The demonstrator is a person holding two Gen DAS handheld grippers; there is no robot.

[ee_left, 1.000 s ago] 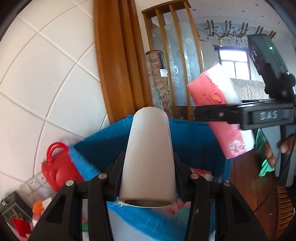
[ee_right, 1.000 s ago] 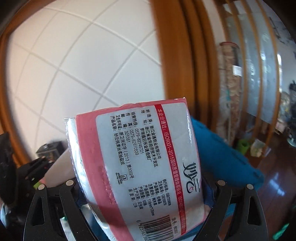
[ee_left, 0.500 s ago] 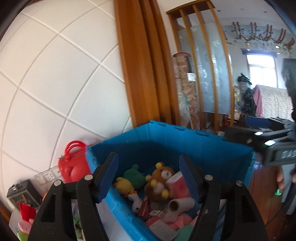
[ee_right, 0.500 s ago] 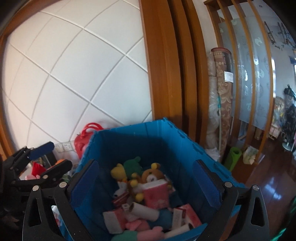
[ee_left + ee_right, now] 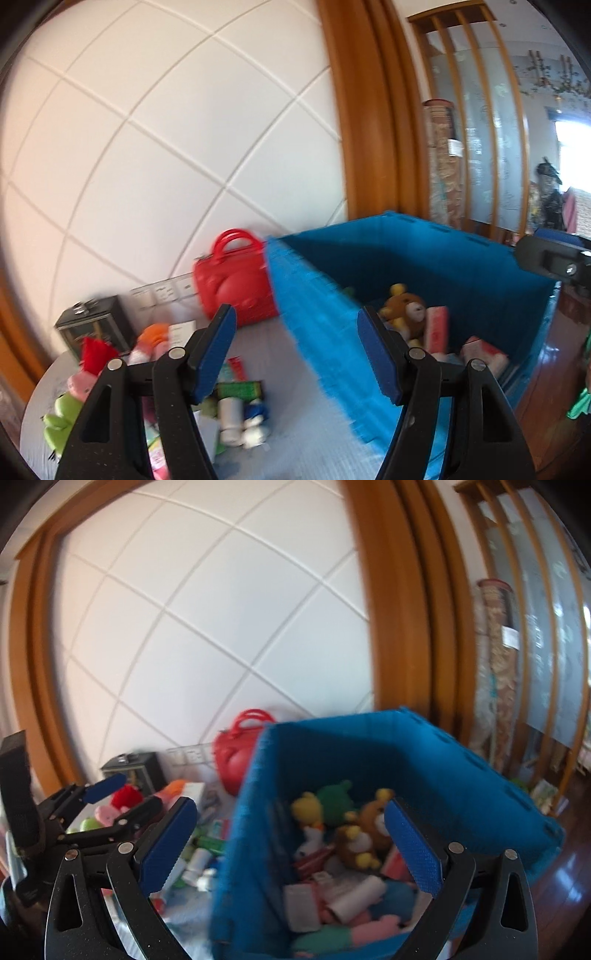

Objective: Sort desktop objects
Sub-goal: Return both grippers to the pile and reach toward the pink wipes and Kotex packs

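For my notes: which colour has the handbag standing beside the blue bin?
The handbag is red, handles included; the left wrist view shows it best.

White wall panel [image 5: 155,155] with diagonal grooves behind table. Orange-brown wooden frame [image 5: 364,110] right of panel. Wall sockets [image 5: 162,292] low on panel. Slatted wooden screen with frosted glass [image 5: 480,122] farther right; patterned roll [image 5: 441,158] upright before it. Glossy wood floor [image 5: 565,890] at lower right.
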